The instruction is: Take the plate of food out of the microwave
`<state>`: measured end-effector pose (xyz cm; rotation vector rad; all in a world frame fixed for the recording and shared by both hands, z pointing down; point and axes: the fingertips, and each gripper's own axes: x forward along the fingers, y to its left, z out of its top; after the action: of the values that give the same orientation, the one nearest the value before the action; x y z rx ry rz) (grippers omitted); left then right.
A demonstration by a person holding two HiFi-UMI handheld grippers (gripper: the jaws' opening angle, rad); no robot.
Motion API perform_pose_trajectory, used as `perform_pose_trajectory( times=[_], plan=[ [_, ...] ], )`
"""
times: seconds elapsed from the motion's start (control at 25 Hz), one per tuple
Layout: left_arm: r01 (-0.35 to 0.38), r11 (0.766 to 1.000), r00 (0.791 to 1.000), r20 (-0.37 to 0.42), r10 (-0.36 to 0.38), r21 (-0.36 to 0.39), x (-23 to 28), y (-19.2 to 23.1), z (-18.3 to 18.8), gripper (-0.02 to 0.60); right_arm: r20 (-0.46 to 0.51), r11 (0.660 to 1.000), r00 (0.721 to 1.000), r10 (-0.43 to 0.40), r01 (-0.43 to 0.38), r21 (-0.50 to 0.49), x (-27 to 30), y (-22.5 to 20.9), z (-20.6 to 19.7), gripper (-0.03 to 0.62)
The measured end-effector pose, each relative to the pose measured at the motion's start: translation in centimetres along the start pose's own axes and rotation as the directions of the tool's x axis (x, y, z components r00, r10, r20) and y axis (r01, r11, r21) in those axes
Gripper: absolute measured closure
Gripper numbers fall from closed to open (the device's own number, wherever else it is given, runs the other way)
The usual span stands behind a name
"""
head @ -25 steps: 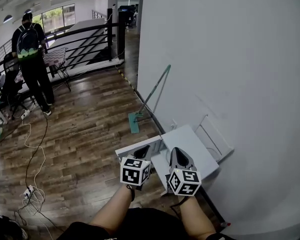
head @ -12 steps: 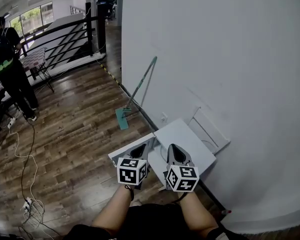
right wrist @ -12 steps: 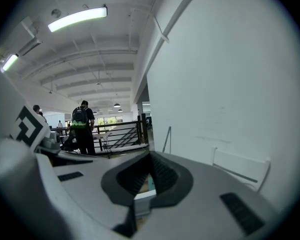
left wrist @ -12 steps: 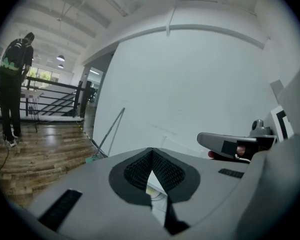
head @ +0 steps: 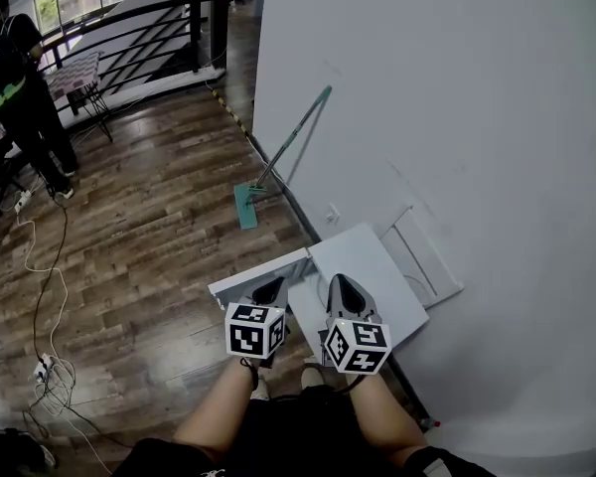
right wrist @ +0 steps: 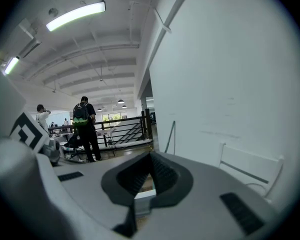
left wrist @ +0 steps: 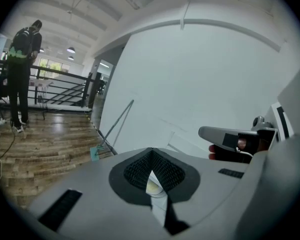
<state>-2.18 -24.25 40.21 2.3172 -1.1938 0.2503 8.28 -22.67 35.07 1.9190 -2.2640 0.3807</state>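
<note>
Just below and ahead of both claws sat the microwave [head: 372, 278], its door [head: 253, 279] seemingly swung out beside the left claw [head: 272, 289], and since left claw and right claw [head: 339, 285] were clenched empty with the plate unseen, presumably inside, they might ram the door or tip the food unless opened first.
</note>
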Motion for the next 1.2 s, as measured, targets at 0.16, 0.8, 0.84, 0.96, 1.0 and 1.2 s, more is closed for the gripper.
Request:
perform_pose_trajectory(
  times=[0.16,0.8,0.84,0.96,1.0,1.2],
  plan=[
    [-0.02,0.998,1.0,-0.017,0.019,-0.067,1.1,0.0,-1.3,0.583,-0.047,0.998,0.997,0.06,-0.061,-0.017,1.5,-0.4,-0.8,0.588],
    [-0.1,0.924,0.992,-0.109,0.064,-0.37,5.8,2.4,-13.3,0.583,-0.21,0.966,0.95,0.229,-0.248,-0.068,4.4,-2.5,-8.3,0.588],
    [-0.099,0.915,0.992,-0.112,0.059,-0.392,6.4,2.6,-14.3,0.583,-0.221,0.962,0.945,0.24,-0.262,-0.078,4.5,-2.5,-9.0,0.588],
    [-0.09,0.884,0.992,-0.118,0.04,-0.458,8.6,3.3,-17.7,0.581,-0.263,0.95,0.928,0.265,-0.298,-0.095,5.0,-2.3,-12.3,0.588],
    [-0.084,0.877,0.993,-0.118,0.032,-0.473,9.4,3.7,-18.7,0.581,-0.278,0.946,0.921,0.272,-0.309,-0.097,5.3,-2.2,-13.5,0.588],
    [-0.034,0.836,0.994,-0.102,-0.027,-0.547,13.3,5.1,-23.8,0.581,-0.35,0.933,0.892,0.286,-0.343,-0.113,6.4,-2.6,-19.6,0.588]
  ],
)
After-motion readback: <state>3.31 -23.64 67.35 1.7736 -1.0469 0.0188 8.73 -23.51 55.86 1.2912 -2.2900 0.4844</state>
